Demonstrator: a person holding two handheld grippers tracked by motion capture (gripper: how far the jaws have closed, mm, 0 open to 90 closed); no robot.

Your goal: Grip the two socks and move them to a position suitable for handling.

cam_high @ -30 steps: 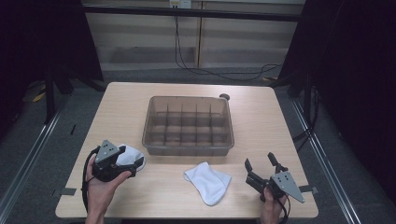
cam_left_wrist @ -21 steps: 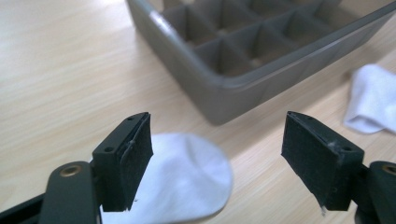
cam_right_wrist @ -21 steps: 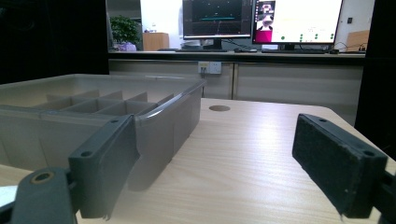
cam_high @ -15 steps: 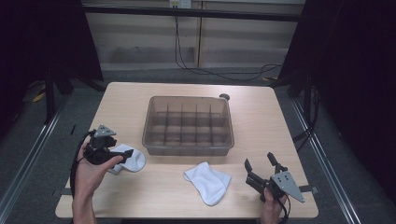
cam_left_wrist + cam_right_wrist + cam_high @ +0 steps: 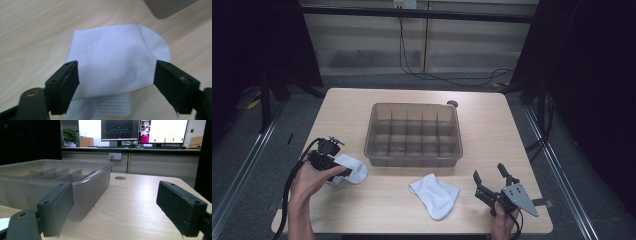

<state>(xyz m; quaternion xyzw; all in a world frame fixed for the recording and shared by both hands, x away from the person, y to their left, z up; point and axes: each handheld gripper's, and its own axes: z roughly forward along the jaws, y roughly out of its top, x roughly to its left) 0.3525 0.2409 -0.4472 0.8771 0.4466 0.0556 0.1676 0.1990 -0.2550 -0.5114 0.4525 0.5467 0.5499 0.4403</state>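
Note:
A white sock (image 5: pixel 356 171) lies flat on the wooden table at the left, just in front of the bin's left corner. My left gripper (image 5: pixel 341 169) hovers over its left end. In the left gripper view the sock (image 5: pixel 117 57) lies between and beneath the jaws of that gripper (image 5: pixel 116 77). These jaws have just been opening; they stand wide and the pads do not press on the cloth. A second white sock (image 5: pixel 435 194) lies crumpled at the front centre. To its right, my right gripper (image 5: pixel 488 171) rests low and open, holding nothing (image 5: pixel 115 202).
A clear grey plastic bin (image 5: pixel 412 161) with several divided compartments sits mid-table; its near wall (image 5: pixel 87 187) stands close to the left of the right gripper. A round cable hole (image 5: pixel 452 104) lies behind the bin. The table's front edge is close to both hands.
The left hand has drawn back to the left and away from the front edge, uncovering more of the left sock, which stays put. The right gripper and the second sock have not moved.

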